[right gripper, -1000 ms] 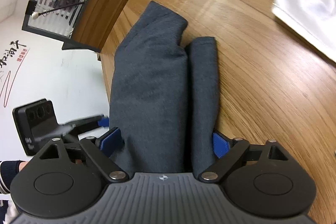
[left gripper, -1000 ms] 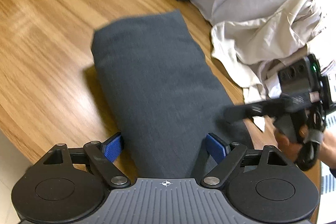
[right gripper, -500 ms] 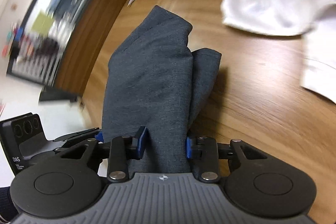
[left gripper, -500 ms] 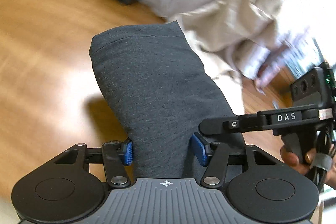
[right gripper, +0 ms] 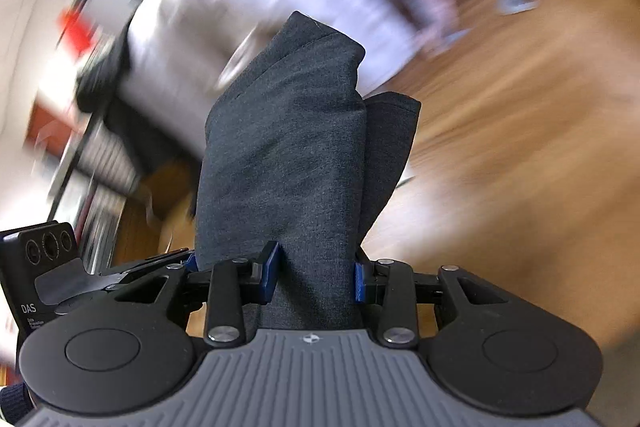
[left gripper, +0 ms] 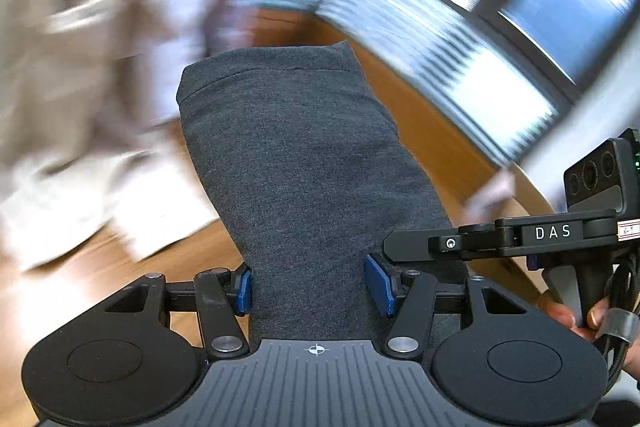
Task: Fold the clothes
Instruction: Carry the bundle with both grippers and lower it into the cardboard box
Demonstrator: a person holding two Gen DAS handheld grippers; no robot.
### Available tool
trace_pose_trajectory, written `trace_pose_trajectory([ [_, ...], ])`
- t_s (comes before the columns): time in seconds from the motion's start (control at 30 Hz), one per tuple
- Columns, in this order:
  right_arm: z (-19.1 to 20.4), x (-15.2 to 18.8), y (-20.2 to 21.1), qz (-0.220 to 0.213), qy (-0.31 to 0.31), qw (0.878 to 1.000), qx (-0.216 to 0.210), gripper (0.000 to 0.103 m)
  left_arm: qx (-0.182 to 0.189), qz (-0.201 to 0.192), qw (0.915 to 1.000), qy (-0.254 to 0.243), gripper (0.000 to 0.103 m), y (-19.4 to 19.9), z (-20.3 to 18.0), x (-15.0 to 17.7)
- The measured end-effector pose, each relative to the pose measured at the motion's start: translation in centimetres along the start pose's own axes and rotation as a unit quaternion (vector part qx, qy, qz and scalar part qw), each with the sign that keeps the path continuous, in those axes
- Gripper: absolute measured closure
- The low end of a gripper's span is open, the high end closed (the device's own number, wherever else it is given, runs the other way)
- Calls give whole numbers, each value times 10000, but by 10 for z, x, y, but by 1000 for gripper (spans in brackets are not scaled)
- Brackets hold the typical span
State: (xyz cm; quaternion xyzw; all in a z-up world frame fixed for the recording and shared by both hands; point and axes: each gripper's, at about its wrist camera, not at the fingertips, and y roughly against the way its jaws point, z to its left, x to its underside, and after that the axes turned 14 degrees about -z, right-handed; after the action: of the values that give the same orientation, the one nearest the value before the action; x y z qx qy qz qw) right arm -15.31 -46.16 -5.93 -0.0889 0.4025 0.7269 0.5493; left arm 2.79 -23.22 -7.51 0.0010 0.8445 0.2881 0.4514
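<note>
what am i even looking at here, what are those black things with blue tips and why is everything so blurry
There is no robot here. A person holds a hand-held two-finger gripper in each hand, and each gripper carries a wide-angle camera looking forward along its fingers. That gives two pictures: one from the left gripper, one from the right gripper. The black arms with blue pads at the bottom of each picture are that gripper's own fingers.

Both grippers are clamped on the same folded dark grey knit garment, which sticks out ahead of them. In the left view you also see the right gripper from the side, with the person's fingers on its handle.

Behind is a wooden tabletop with a pile of pale cream and white clothes. The blur comes from the cameras moving fast.
</note>
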Motion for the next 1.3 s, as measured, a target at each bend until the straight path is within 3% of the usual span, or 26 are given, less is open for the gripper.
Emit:
trace_pose_trajectory([
  [0.1,-28,-5,59,-625,-345,9961,523,63,668,242,9967,-384,44,-37,-47,-10],
  [0.23,-58,-9,134,-1337,-693,9816,1179,63,1486,571,9847,-713,44,-85,-115,-16],
  [0.4,-111,-15,222,-2182,-1201,9503,1870,63,2349,996,9609,-1076,44,-153,-213,-20],
  [0.57,-171,-30,296,-2872,-1484,9174,2322,63,2890,1137,9402,-1396,44,-217,-305,-24],
  [0.8,-264,-70,365,-3495,-1555,8801,2812,63,3073,862,9230,-2150,45,-291,-423,-23],
  [1.03,-342,-108,406,-4098,-1751,8442,2977,63,3178,866,9119,-2449,45,-365,-493,-39],
  [1.13,-369,-129,402,-4210,-1871,8340,3036,63,3138,985,9120,-2450,45,-400,-512,-47],
  [1.3,-422,-161,392,-4190,-2127,8269,3090,63,2934,1267,9152,-2456,45,-462,-532,-52],
])
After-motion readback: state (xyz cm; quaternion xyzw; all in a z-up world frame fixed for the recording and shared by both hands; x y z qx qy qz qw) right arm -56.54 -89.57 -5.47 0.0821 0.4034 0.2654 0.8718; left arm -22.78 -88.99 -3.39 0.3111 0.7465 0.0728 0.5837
